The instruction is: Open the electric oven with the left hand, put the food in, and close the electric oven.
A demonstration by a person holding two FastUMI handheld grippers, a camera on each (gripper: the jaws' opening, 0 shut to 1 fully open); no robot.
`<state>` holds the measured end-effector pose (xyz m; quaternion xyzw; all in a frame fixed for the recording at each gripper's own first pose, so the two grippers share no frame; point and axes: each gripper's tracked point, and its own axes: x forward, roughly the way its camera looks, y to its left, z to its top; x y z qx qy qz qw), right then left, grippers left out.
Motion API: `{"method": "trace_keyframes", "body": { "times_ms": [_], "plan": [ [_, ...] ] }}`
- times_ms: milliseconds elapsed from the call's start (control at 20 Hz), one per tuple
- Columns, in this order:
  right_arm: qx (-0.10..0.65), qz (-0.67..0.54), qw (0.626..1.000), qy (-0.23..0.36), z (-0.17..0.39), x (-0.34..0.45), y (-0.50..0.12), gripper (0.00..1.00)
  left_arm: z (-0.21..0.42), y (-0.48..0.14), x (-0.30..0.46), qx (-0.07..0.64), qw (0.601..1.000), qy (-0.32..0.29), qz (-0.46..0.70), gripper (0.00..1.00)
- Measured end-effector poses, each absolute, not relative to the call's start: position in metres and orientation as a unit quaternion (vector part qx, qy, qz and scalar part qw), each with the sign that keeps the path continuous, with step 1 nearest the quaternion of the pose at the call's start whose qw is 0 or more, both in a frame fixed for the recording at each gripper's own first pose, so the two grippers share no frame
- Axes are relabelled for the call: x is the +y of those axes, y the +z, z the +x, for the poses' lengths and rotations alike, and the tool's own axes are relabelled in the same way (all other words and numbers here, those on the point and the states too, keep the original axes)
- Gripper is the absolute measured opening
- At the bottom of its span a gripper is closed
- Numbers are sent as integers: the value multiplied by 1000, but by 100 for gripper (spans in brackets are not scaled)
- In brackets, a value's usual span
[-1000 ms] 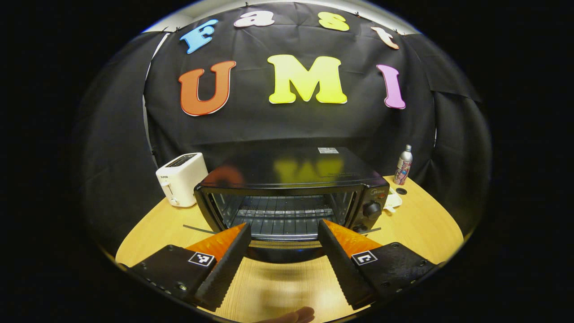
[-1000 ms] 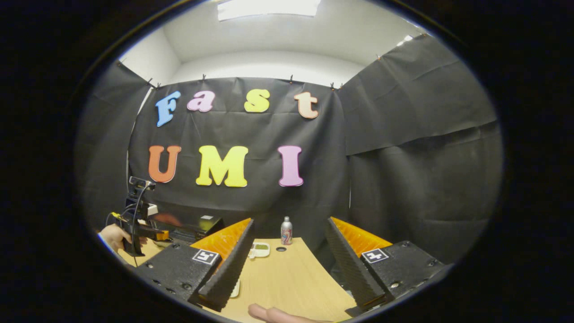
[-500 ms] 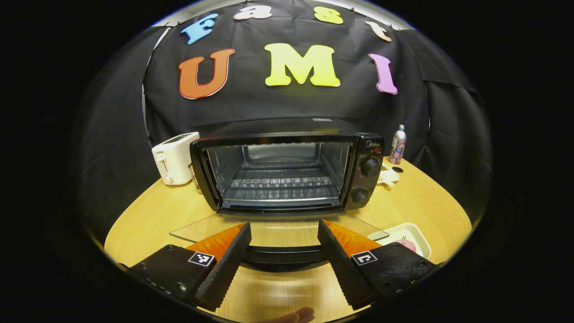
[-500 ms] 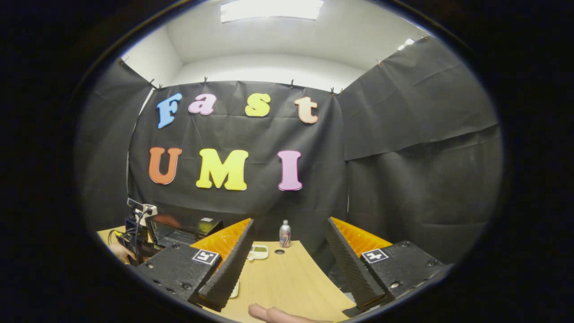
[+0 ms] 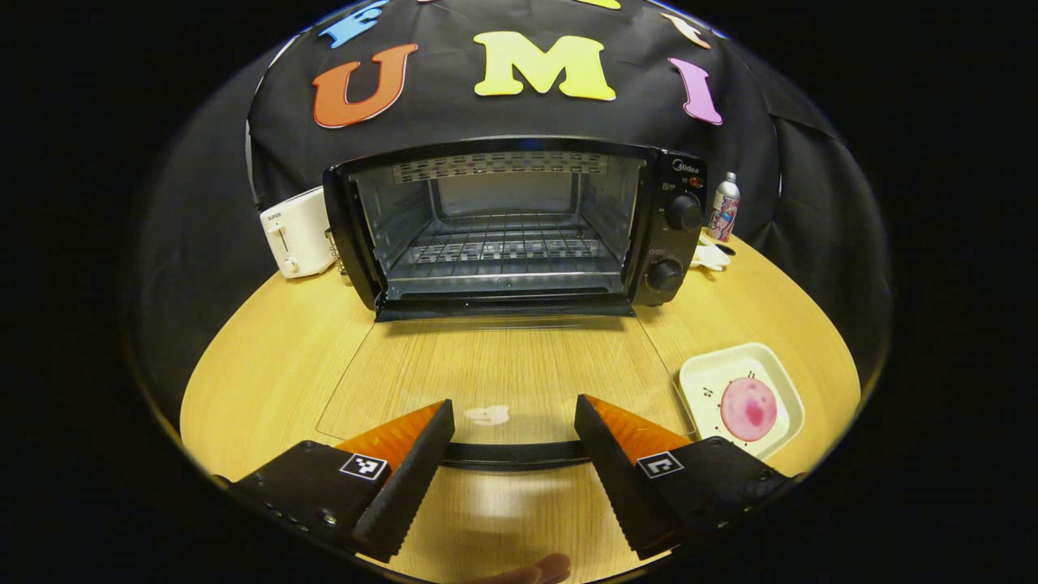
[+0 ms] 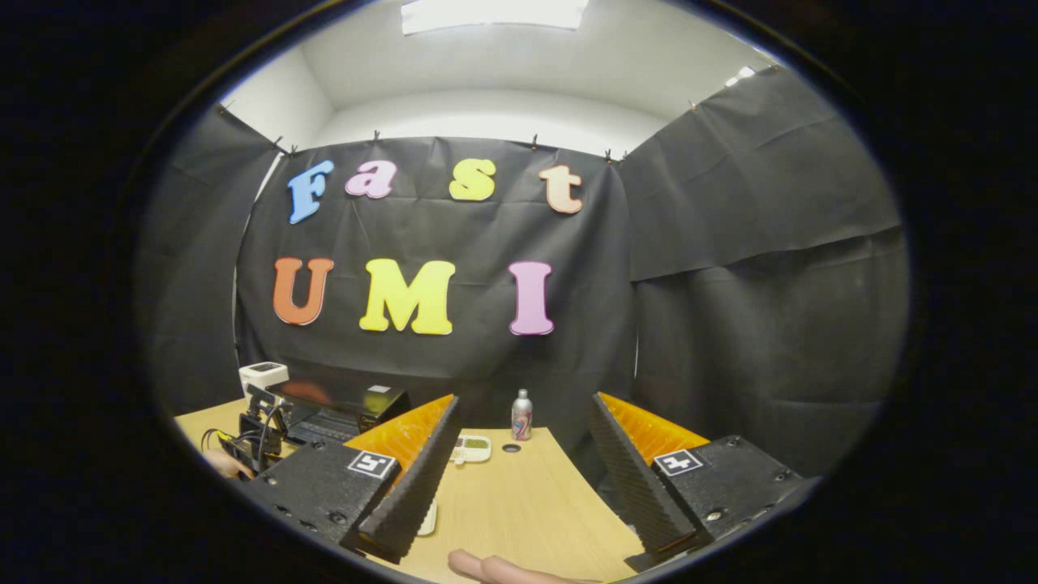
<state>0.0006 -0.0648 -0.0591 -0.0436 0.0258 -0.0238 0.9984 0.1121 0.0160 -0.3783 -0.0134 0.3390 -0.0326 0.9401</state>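
Both grippers stand with jaws spread wide, gripping nothing. Left gripper (image 5: 512, 442): fingers apart on either side of the black door handle (image 5: 512, 454), which runs between them; whether a finger touches it cannot be told. Oven (image 5: 519, 223): black, at the back of the wooden table (image 5: 268, 357), its cavity exposed with a wire rack (image 5: 503, 243) inside and two knobs (image 5: 683, 212) on its right panel. Oven door (image 5: 503, 373): glass, swung fully down, lying flat over the table toward the left gripper. Food (image 5: 748, 408): a round pink item on a white square plate (image 5: 704, 381), resting on the table right of the open door, apart from both oven and gripper. Toaster (image 5: 293, 231): white, just left of the oven. Bottle (image 5: 723, 207): small, metallic, behind the oven's right side near the black cloth. Right gripper (image 6: 523, 470): fingers released and well apart, held over the table's edge with bare tabletop between them. The right gripper view adds the ceiling light (image 6: 495, 12), the white wall above the cloth, the bottle (image 6: 521, 415) seen farther off, a small white dish (image 6: 470, 448) near it, the oven (image 6: 345, 405) from the side at left, and beside it the other gripper (image 6: 247, 442), partly hidden. A fingertip (image 6: 486, 565) shows at the bottom of that view.
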Motion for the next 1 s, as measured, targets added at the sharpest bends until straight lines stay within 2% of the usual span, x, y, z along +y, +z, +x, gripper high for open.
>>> {"method": "trace_keyframes", "body": {
  "times_ms": [250,550,800,1000],
  "plan": [
    [45,-45,998,-18,7,-59,-70,96,116,-380,13,327,944,-37,-14,96],
    [78,-64,995,-1,39,-48,-99,96,114,-343,26,261,965,-13,-5,95],
    [165,-81,983,25,83,-32,-159,96,93,-272,28,179,984,-7,2,95],
    [269,-81,958,56,110,-17,-226,97,67,-211,15,116,993,-22,2,95]
  ]
}}
